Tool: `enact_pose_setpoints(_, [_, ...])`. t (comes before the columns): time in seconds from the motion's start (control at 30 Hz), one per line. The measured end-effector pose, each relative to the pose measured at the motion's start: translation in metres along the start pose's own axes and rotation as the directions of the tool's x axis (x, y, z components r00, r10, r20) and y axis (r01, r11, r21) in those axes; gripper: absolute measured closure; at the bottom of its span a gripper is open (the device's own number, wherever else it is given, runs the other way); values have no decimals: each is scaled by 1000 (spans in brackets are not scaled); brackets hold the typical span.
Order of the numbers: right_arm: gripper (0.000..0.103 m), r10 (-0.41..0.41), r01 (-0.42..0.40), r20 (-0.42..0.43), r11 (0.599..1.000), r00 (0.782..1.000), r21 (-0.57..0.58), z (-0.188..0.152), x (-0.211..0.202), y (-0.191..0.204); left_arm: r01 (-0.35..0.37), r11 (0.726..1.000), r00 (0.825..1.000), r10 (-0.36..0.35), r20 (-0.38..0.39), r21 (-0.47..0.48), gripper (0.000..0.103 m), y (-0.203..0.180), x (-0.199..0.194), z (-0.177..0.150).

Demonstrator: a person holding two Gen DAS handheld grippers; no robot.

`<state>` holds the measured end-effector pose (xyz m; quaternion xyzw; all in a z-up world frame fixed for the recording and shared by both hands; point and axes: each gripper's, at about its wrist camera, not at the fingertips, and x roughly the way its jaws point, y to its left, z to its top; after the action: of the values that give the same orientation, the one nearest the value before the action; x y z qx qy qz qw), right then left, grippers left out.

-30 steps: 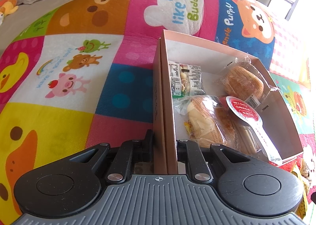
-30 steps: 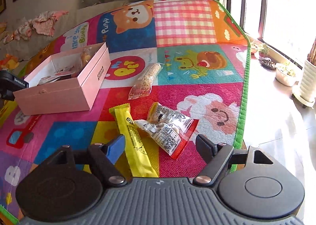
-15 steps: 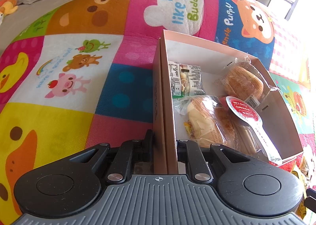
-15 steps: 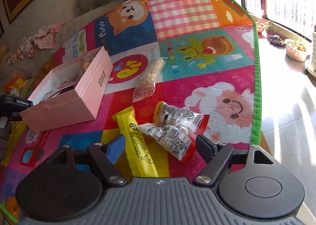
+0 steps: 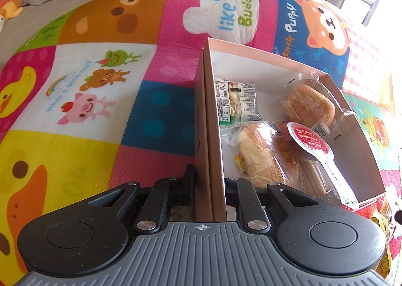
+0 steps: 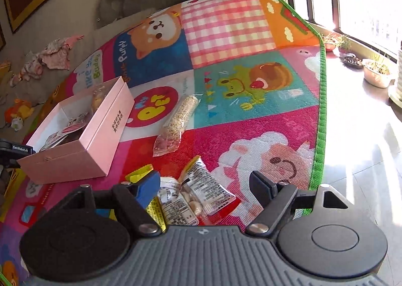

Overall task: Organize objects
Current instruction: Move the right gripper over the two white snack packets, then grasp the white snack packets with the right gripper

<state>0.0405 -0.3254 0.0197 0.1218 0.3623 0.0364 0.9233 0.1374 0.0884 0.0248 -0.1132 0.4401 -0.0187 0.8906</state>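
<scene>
Your left gripper [image 5: 209,180] is clamped on the near wall of the pink box [image 5: 273,60], one finger outside and one inside, so the box is pinned to the mat [image 5: 100,85]. Your right gripper [image 6: 204,185] is closing, with a clear snack packet [image 6: 191,198] lying between its fingers; the pads do not press on it yet. The main risk I judge here is a messy catch: a yellow bar [image 6: 140,176] lies just beside the blue-padded finger [image 6: 148,186] and partly under the packet, so closing now could pinch both wrappers or grip only a slippery film corner, and the packet may slide out on the lift. A second risk is the box: if your left hand twists or lifts, the thin card wall could bend or the box could tip and spill. The packet is flat, crinkly and see-through, printed with dense black text on white, with pale round pieces inside and a red edge; it looks like two packets overlapping, though I cannot tell for sure. A long grain bar [image 6: 177,120] in clear wrap lies further off on the mat, between the packet and the box. Inside the box already are two wrapped buns [image 5: 309,105], a similar printed packet [image 5: 236,100], and a red-lidded cup [image 5: 309,140] on top.
</scene>
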Motion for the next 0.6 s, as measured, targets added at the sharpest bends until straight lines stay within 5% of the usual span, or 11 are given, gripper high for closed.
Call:
enact_pose_setpoints(0.23, [32,194,-189,-71,980,978,69,-11,-3,4,-5,1000,1000,5,-2,2,87,0,0,0])
enact_pose_setpoints(0.4, [32,36,-36,-7,992,999,-123,-23,-17,28,-5,1000,1000,5,-2,5,87,0,0,0])
enact_pose_setpoints(0.6, [29,46,-51,-41,991,998,-125,-28,-8,33,-4,1000,1000,4,-2,4,87,0,0,0])
